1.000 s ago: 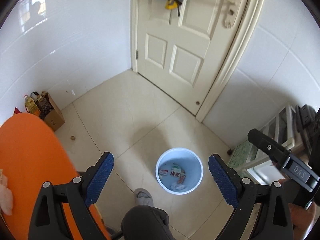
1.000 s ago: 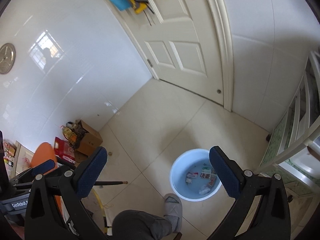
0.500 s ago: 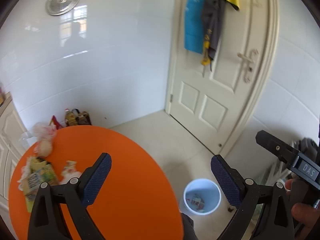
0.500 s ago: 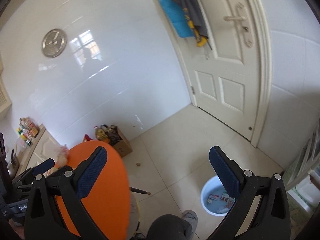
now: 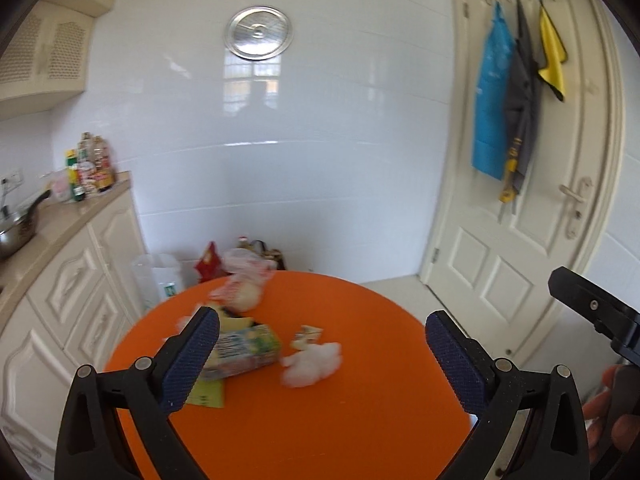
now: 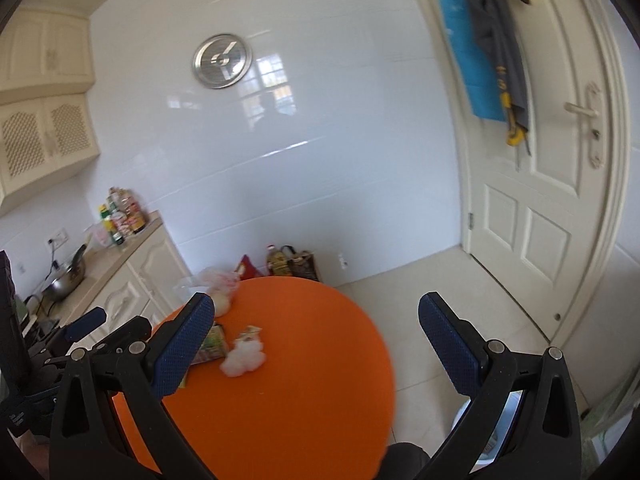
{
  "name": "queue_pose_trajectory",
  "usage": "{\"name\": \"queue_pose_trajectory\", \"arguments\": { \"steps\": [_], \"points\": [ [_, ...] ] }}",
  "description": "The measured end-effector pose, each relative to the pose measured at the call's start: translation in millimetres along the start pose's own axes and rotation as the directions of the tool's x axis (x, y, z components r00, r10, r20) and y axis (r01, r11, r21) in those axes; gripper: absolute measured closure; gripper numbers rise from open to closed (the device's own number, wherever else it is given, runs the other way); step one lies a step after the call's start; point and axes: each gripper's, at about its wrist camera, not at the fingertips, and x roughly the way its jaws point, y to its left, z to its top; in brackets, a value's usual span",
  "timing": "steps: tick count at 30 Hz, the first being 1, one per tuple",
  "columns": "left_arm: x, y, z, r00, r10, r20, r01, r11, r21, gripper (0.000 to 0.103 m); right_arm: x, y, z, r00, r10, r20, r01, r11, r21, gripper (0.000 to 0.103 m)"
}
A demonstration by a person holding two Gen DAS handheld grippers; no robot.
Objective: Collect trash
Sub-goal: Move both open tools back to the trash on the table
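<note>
Both sets of jaws stood wide with nothing between them: my left gripper (image 5: pixel 322 354) had just been spreading to its widest, and my right gripper (image 6: pixel 316 346) was released as well, both hanging above the orange table (image 5: pixel 360 412). The trash lay on the table's far left part: a white tissue wad (image 5: pixel 314 364), a torn wrapper (image 5: pixel 306 335) just behind it, a carton (image 5: pixel 244 350) to their left, and a plastic bag (image 5: pixel 246 282) at the far edge. Beyond the table I saw the white tiled wall with a round clock (image 6: pixel 222 61), the cabinet (image 5: pixel 64 300) on the left, and the door (image 6: pixel 560 184) on the right.
</note>
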Motion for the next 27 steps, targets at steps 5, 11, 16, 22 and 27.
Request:
{"name": "queue_pose_trajectory", "arguments": {
  "steps": [5, 11, 16, 22, 27],
  "points": [
    [-49, 34, -24, 0.996, 0.08, 0.03, -0.078, 0.995, -0.067, 0.001, 5, 52, -8, 0.997, 0.073, -0.01, -0.074, 0.994, -0.081, 0.0],
    [-81, 53, -38, 0.989, 0.143, 0.043, -0.137, 0.984, -0.117, 0.001, 14, 92, -20, 0.99, 0.137, -0.04, -0.141, 0.98, -0.142, 0.0],
    [-97, 63, -47, 0.984, 0.171, 0.046, -0.163, 0.976, -0.141, 0.001, 22, 110, -24, 0.988, 0.146, -0.049, -0.153, 0.97, -0.188, 0.0],
    [-76, 74, -58, 0.979, 0.205, -0.025, -0.206, 0.966, -0.155, 0.001, 51, 118, -33, 0.989, 0.099, -0.112, -0.124, 0.963, -0.241, 0.0],
    [-35, 82, -58, 0.969, 0.214, -0.123, -0.232, 0.959, -0.16, 0.001, 94, 114, -47, 0.977, 0.064, -0.203, -0.114, 0.962, -0.248, 0.0]
  ]
}}
